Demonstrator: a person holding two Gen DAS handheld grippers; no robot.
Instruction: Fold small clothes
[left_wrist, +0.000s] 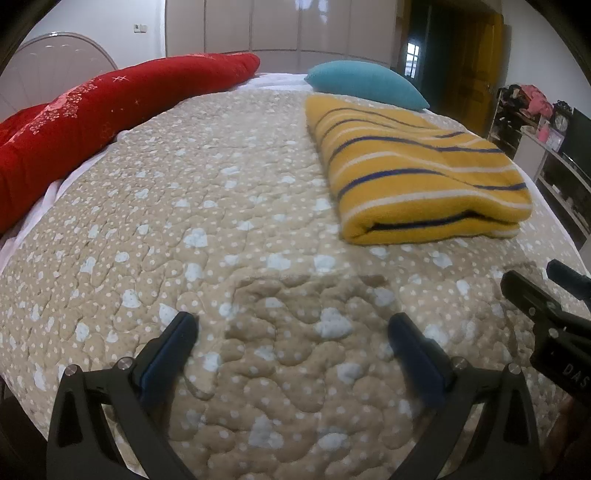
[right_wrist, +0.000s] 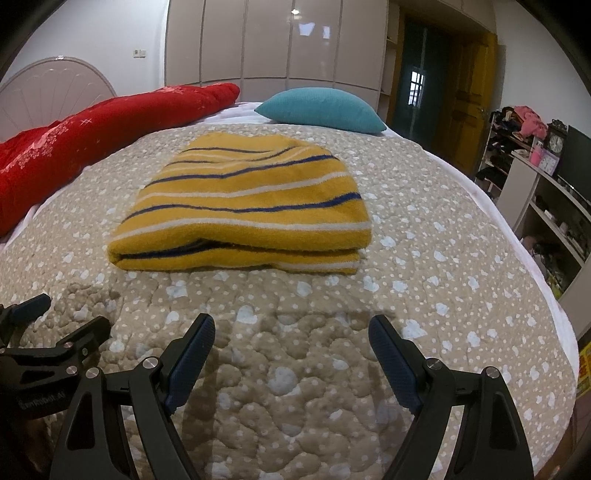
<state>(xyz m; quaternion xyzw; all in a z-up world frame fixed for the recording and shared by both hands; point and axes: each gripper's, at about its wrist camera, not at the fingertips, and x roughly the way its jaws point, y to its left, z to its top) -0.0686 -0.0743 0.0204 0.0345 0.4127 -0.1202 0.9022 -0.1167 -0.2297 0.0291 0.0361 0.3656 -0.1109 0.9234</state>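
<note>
Left wrist view first, sweeping from the left edge: a red blanket (left_wrist: 85, 122) is lying along the far left side of the bed, and the dotted quilt (left_wrist: 207, 206) is spreading out bare beneath the left gripper (left_wrist: 291, 328), whose fingers are standing wide apart with nothing between them. Moving right, the folded yellow striped cloth (left_wrist: 417, 166) is sitting ahead and off to the right of those fingers, well clear of them, with a blue pillow (left_wrist: 365, 86) just beyond its far end. At the far right edge the right gripper (left_wrist: 532, 280) is poking into view beside its partner.

Switching to the right wrist view, the left gripper (right_wrist: 44, 314) is showing low at the left. The right gripper (right_wrist: 291, 336) is hovering over the quilt with its fingers spread wide and empty. The cloth (right_wrist: 243, 199) is lying almost straight ahead of it, the thick folded edge facing the fingers and its long axis running across the view from left to right.

Judging by this, the right gripper is the nearer and better lined up; the cloth looks already folded, so any next reach would be going straight forward to that near edge.
</note>
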